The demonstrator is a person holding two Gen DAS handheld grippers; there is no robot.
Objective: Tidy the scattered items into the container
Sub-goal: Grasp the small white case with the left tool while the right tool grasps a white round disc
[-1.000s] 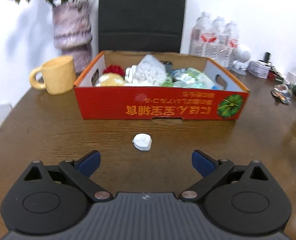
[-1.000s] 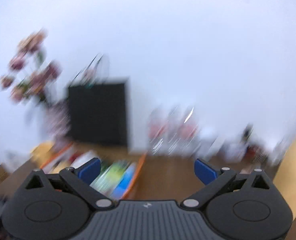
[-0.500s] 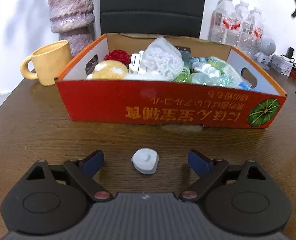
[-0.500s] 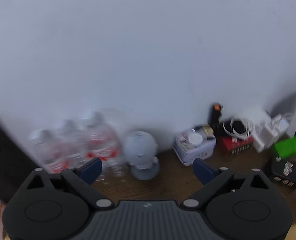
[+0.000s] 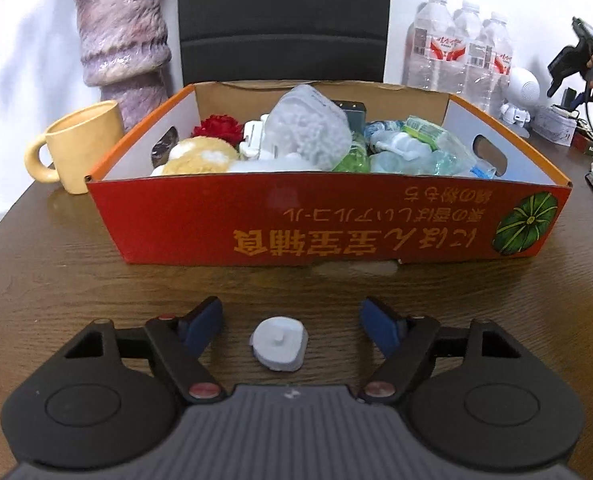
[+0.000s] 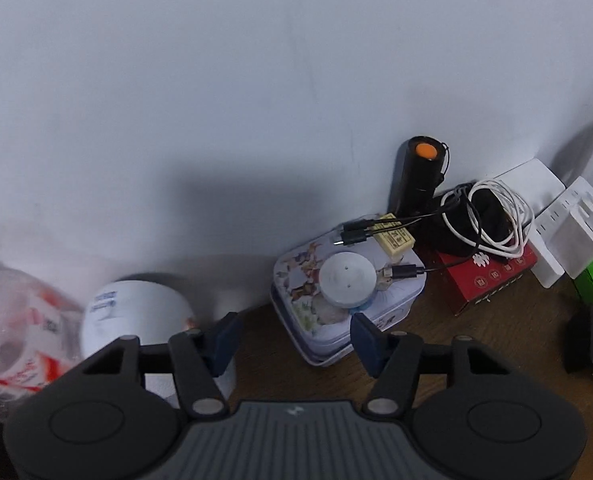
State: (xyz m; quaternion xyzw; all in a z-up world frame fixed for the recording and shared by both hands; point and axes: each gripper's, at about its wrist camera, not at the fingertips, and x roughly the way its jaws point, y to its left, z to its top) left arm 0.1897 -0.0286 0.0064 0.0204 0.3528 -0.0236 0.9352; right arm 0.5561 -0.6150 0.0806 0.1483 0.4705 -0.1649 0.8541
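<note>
So we've brought the left tool (image 5: 290, 326) down around the white cap (image 5: 279, 343), bottom centre of frame on the surface (image 5: 76, 280). Its jaws have just been closing, not touching yet. Box (image 5: 328, 224) sits right behind. Right tool (image 6: 294, 338) swung over to the tin (image 6: 348, 300), also closing, empty.

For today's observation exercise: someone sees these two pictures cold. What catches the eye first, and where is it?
The red box, packed with items, fills the middle of the table in the left view. Just before it a small white cap lies between the fingers of the left gripper, not yet pinched. In the right view, a black torch with an orange end stands against the wall.
</note>
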